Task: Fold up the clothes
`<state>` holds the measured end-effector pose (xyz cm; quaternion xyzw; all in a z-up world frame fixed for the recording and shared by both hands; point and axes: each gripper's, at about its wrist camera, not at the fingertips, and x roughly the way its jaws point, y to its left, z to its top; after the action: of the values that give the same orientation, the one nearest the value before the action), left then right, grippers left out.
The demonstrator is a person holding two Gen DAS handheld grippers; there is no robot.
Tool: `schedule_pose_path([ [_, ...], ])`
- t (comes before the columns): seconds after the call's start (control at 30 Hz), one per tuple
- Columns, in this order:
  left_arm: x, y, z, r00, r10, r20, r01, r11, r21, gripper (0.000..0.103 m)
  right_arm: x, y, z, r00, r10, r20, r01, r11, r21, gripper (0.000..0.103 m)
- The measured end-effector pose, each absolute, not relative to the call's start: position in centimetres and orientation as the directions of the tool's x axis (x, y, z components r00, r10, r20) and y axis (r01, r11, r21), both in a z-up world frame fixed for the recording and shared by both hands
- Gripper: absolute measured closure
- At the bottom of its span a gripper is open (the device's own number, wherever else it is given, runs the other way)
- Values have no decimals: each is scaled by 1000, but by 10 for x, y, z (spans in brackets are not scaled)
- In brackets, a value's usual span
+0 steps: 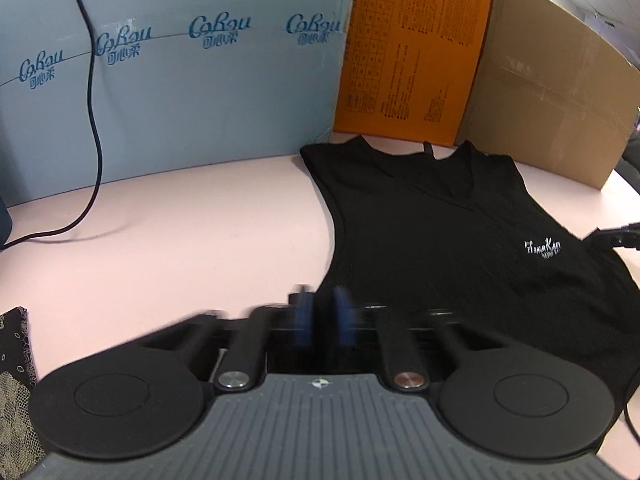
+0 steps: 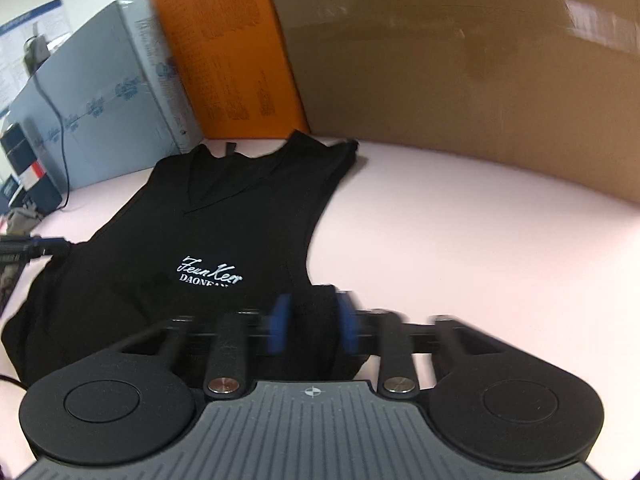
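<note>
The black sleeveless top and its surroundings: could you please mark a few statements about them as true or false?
1. The black sleeveless top lies spread on the pink table. True.
2. Its neckline points toward the cameras. False: it points away, toward the orange box.
3. White lettering is printed on its chest. True.
4. The orange box stands between a pale blue box and a brown cardboard box. True.
5. The black cable lies across the top. False: it hangs down the pale blue box onto the table, apart from the top.
</note>
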<state>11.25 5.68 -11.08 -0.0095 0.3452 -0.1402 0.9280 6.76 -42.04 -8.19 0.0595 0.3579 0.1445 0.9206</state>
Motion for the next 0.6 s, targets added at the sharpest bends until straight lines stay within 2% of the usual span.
schedule_pose_path([
  [0.33,107,67,-83,789,-292,-541,247,956,-155,98,52,-424,-50,783,293,-548,-241,956,165,96],
  [0.6,131,70,-71,827,-251,-504,196,968,-160,102,68,-434,-52,790,256,-558,-200,967,161,96],
])
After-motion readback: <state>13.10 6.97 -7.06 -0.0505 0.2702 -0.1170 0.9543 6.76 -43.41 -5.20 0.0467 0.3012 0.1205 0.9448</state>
